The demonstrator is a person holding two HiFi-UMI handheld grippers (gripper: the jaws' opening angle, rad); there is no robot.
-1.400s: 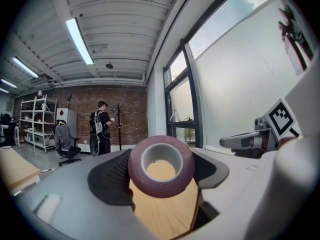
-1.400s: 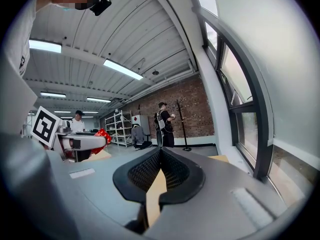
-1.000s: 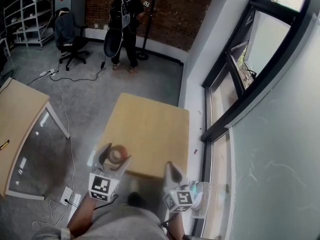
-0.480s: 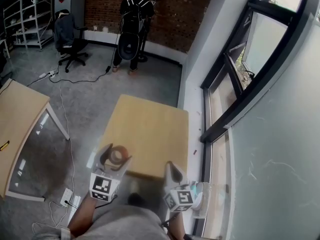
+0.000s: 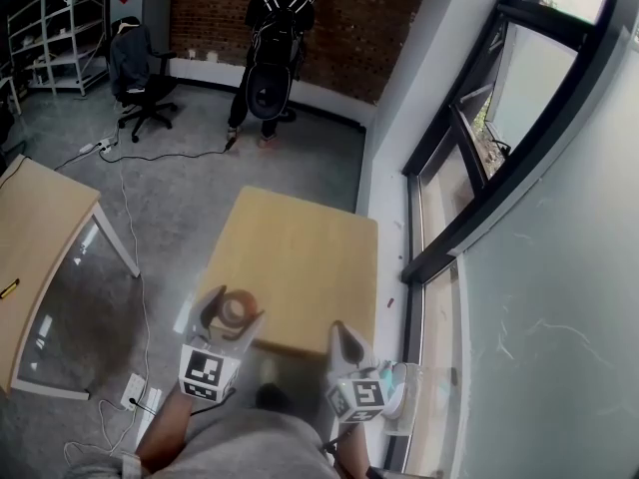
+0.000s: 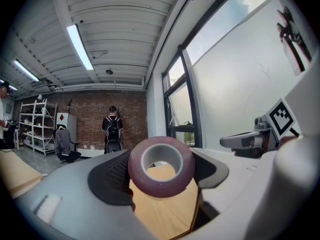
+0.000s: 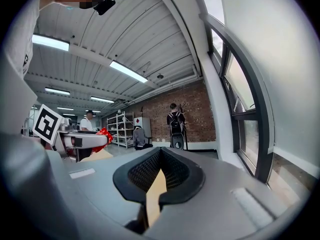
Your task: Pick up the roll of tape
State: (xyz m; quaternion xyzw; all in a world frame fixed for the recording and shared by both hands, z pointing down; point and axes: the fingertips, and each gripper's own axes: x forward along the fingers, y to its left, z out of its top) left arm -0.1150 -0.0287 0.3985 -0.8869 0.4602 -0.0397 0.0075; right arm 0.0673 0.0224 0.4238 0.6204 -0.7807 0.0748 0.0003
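A dark red roll of tape [image 6: 161, 167] with a grey core is clamped between the jaws of my left gripper [image 6: 162, 171], its hole facing the camera. In the head view the roll of tape [image 5: 235, 308] sits in the left gripper [image 5: 230, 312] at the near left corner of the small wooden table [image 5: 300, 257]. My right gripper [image 5: 344, 342] hovers at the table's near right edge. In the right gripper view its black pads [image 7: 172, 171] meet at the tips, nothing between them.
A second wooden table [image 5: 30, 238] stands to the left, with cables and a power strip [image 5: 133, 390] on the floor. A window wall [image 5: 479, 168] runs along the right. A person [image 5: 270, 43] with a backpack and an office chair [image 5: 135, 68] are far back.
Both grippers and the tape stay nearly still. The person at the back has stepped a little to the right.
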